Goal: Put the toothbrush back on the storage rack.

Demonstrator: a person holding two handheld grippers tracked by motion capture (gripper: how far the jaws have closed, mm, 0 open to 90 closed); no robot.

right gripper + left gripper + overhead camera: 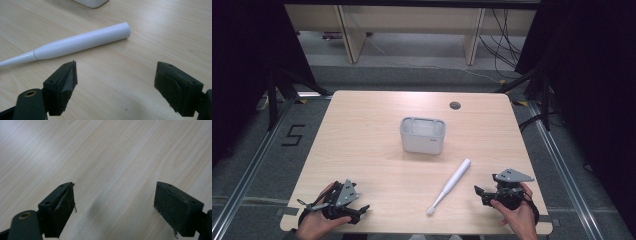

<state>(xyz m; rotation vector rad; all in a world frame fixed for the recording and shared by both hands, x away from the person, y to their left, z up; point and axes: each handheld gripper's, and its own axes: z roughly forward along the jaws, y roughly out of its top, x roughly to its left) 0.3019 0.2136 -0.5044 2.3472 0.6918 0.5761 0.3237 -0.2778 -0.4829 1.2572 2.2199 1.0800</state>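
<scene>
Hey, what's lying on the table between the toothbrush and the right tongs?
Nothing: in the right gripper view bare wood separates the white toothbrush from the open right tongs; the high view agrees.

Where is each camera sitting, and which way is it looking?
High view: above the person's side, looking forward and down at the table, holder, toothbrush; both hands, left gripper, right gripper.
Left gripper view: rides the left gripper, looking down along its open jaws at bare wood.
Right gripper view: rides the right gripper, open jaws toward the toothbrush and a holder corner.
Shared: the toothbrush and holder appear in the high and right gripper views.
</scene>
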